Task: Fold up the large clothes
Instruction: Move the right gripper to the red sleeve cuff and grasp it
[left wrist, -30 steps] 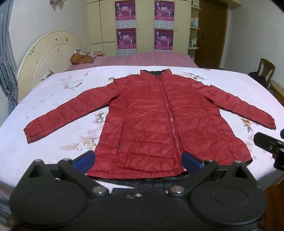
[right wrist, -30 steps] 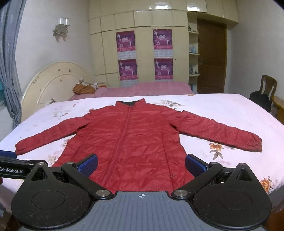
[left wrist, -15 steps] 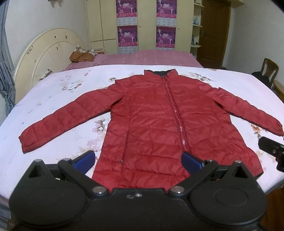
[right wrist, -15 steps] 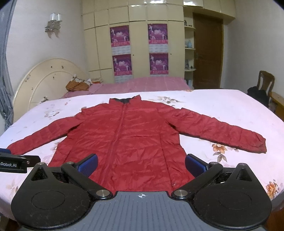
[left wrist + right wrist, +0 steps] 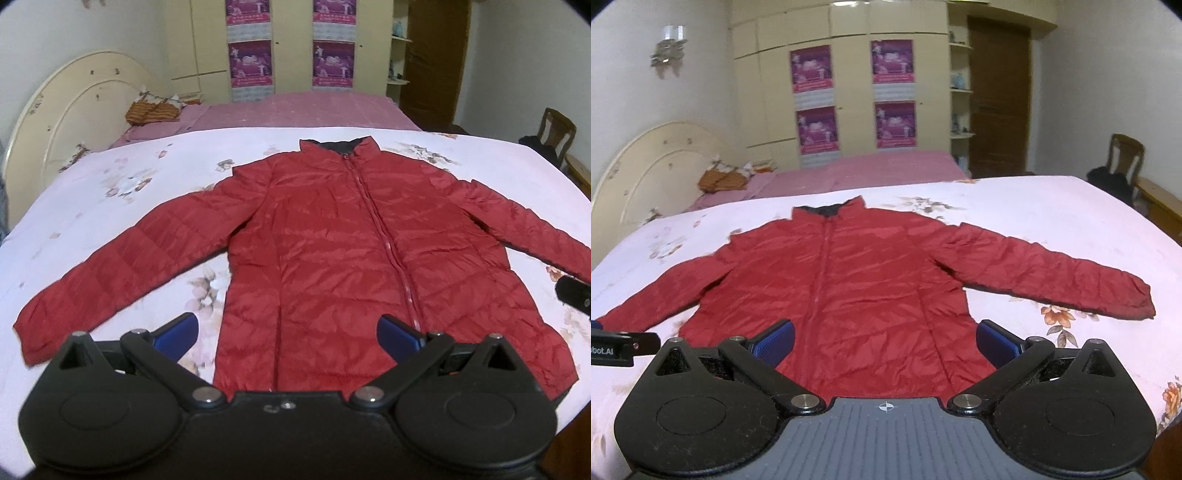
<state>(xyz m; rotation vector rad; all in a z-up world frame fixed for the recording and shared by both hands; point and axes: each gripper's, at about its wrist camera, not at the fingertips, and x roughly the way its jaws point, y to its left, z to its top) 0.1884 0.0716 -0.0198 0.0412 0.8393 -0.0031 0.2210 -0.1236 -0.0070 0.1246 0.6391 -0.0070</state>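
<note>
Both spread grippers (left (image 5: 287,334), right (image 5: 885,341)) have neared the jacket (image 5: 343,254); its right cuff (image 5: 1137,299) shows only rightward, seemingly flat.

A wide bed (image 5: 110,192) covered in a pale pink sheet with a faded floral print carries a red quilted puffer jacket (image 5: 332,251) lying flat, front up, zipped, collar toward the far edge. Both sleeves spread outward on the sheet, cuffs angled toward the near side.
</note>
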